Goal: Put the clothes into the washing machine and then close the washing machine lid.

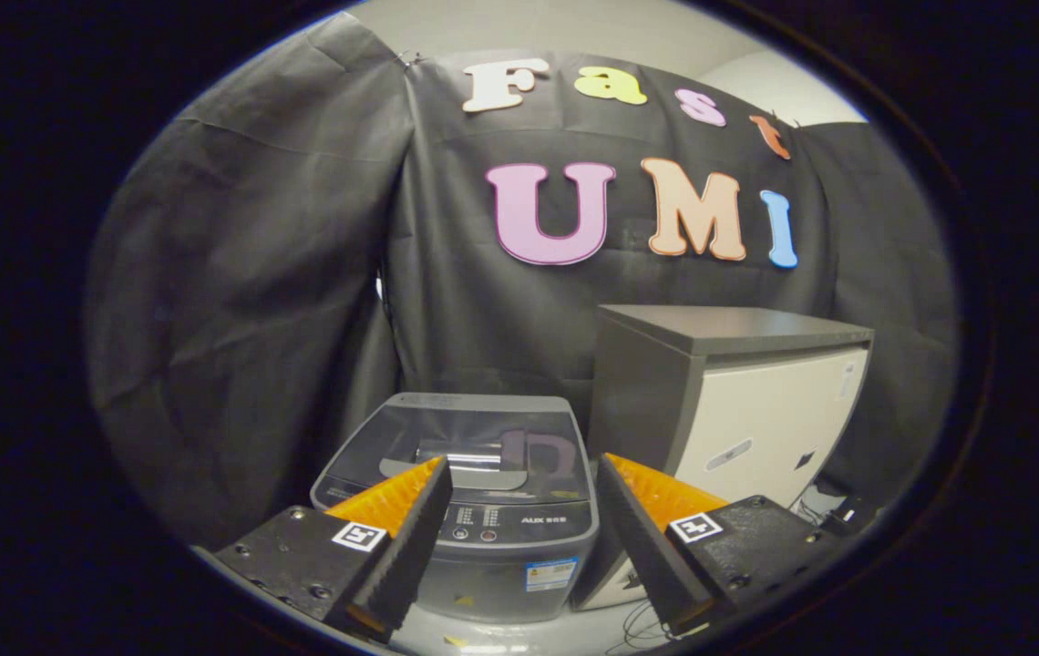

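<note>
Ahead, washing machine (483,492), lid seemingly closed

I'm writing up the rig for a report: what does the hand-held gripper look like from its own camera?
The hand-held gripper has two wedge-shaped fingers with ribbed inner faces, spread open with nothing between them. Each sits on a dark, bolted block bearing a square black-and-white marker. The washing machine stands just beyond them, lid shut.

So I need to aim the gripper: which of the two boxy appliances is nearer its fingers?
The washing machine, low and grey with a dark closed lid, just ahead of the open gripper. The taller cabinet with a pale front stands beside it, farther back.
</note>
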{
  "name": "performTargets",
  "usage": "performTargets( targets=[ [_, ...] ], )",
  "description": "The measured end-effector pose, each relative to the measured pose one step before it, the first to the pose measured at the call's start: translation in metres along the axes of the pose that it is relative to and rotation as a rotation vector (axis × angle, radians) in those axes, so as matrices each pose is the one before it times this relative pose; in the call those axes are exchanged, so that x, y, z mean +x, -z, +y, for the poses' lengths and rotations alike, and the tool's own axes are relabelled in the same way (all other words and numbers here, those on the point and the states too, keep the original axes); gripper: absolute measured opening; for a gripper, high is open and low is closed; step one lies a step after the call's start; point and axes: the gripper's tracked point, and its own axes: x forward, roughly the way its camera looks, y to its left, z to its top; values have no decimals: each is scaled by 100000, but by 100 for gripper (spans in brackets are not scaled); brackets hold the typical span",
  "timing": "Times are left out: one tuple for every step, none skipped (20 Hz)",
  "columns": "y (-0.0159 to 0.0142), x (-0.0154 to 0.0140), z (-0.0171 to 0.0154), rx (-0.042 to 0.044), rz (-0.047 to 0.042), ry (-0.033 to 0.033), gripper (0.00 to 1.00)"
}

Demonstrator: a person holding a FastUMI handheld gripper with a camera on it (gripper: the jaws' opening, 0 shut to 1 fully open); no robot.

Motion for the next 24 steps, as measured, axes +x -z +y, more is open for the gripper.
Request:
performTargets(
  targets=[
    [-654,-952,-315,-488,-1683,-50,97],
    [-762,-654,-498,-702,-1360,473,97],
    [-752,-814,-482,-1028,-1396,946,97],
    [-1023,-869,-31,-905,-1274,-335,97],
    [-843,-886,-61,-1219,-1773,-161,97],
    [-596,-563,-298,-1341,-960,-516,97],
    [-771,-840,-346,-1106,-1443,507,97],
    [-641,-759,-225,-380,-626,-294,97],
    [-758,-853,-211,-218,-1709,296,97],
    [-873,-871,-466,-766,-1885,784,97],
    [-1188,-1226,-724,-664,-3099,1937,97],
    [-874,-790,-455,-781,-3024,1483,97],
    [-1024,-1011,-749,495,-3144,1331,97],
    [-573,-830,-379,1614,-2504,1618,96],
    [-375,-760,-722,2923,-1951,695,96],
    [45,-732,-654,3327,-415,-18,96],
    [-146,-328,-687,3357,-705,-33,96],
    [32,-383,-760,2245,166,641,96],
    [190,-191,-973,798,222,1198,96],
    [321,-280,-825,-958,859,1508,96],
    [466,-396,-720,-1486,1563,642,96],
    [689,-261,-165,-265,1994,-338,96],
    [432,-469,11,475,1573,-1134,97],
    [109,-237,163,1048,555,-1737,97]
  ],
)
